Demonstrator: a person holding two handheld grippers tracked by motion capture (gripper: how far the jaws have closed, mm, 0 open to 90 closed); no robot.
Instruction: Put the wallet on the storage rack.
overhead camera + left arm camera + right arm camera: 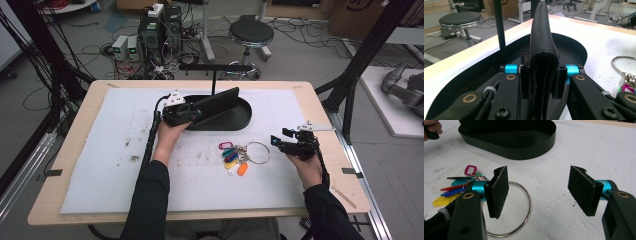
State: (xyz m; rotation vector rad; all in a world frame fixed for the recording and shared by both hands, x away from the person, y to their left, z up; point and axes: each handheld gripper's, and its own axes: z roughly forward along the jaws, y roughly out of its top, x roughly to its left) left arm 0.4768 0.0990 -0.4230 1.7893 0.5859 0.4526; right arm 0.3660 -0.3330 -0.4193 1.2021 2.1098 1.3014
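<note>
The left gripper (540,80) clamps a folded black leather wallet (541,45) by its near end over the black oval tray (245,117); soft, light, grippy. The right gripper (540,192) gapes wide above the key ring (525,202).

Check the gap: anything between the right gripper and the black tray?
Nothing but bare white mat between the right gripper and the black tray, as the right gripper view shows. The key ring with its coloured tags lies below the gripper, off to one side.
</note>
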